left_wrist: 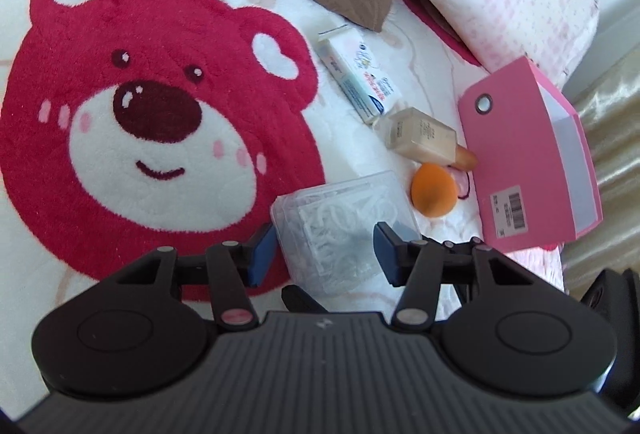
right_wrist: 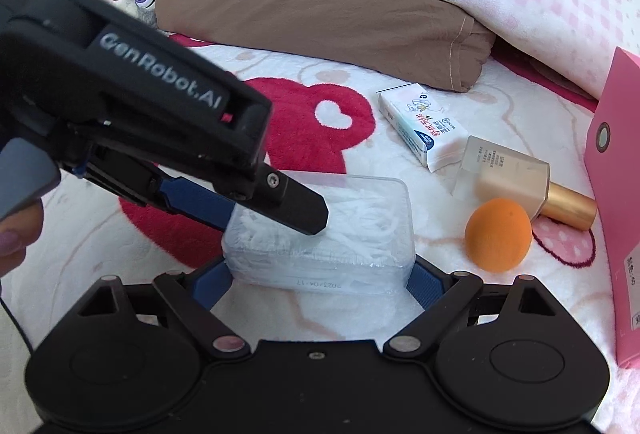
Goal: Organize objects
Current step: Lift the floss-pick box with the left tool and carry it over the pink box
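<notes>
Clear plastic box (right_wrist: 320,234), full of white loops, sits squeezed between the right gripper (right_wrist: 320,276) pads. Left gripper (right_wrist: 256,205) fingers, fairly narrow, straddle its 10 o'clock corner; I can't tell if they pinch.

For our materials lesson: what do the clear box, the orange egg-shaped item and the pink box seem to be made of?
Clear box: looks like hard, glossy transparent plastic; white pieces show through its walls.
Orange egg-shaped item: probably soft foam sponge; matte, without shine.
Pink box: seemingly smooth, matte card or paperboard; flat thin walls, a metal-looking eyelet and a barcode label.
</notes>
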The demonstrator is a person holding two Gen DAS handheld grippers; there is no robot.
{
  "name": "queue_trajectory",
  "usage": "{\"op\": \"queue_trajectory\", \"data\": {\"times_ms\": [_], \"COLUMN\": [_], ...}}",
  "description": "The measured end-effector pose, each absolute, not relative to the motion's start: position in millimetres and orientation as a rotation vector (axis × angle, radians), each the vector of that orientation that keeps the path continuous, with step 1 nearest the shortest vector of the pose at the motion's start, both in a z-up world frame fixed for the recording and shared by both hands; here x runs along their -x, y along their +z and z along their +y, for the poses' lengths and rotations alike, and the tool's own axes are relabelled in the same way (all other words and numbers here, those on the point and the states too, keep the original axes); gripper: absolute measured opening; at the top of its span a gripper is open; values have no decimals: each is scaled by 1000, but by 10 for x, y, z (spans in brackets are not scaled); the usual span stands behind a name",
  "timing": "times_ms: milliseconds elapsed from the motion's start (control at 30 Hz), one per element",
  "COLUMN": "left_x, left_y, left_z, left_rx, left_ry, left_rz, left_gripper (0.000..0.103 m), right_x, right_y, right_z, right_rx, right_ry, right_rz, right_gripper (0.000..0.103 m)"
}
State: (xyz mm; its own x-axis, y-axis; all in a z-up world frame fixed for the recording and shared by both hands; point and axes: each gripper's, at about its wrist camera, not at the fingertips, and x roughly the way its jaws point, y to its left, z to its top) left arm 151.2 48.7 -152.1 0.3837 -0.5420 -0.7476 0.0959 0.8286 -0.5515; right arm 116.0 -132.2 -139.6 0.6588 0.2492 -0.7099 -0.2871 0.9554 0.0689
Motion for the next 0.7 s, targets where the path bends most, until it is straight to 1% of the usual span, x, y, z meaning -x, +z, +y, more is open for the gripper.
{"op": "queue_trajectory", "data": {"times_ms": [233, 433, 700], "left_x": [-1340, -1246, -1126], "left_y": [-1252, -838, -434], "left_z": [391, 233, -44], "left_rx": [462, 414, 389], "left_ry": [-487, -574, -657], "left_rz": [1098, 1056, 1022], "left_gripper": [52, 53, 55], "right_x": [-935, -826, -690], "right_y": [-1095, -668, -211], "right_z": [-1423, -1566, -1753], "right_rx": [43, 50, 120], "right_ry": [270, 245, 195], "right_rz": [811, 813, 819], "right_gripper": [94, 94, 94]}}
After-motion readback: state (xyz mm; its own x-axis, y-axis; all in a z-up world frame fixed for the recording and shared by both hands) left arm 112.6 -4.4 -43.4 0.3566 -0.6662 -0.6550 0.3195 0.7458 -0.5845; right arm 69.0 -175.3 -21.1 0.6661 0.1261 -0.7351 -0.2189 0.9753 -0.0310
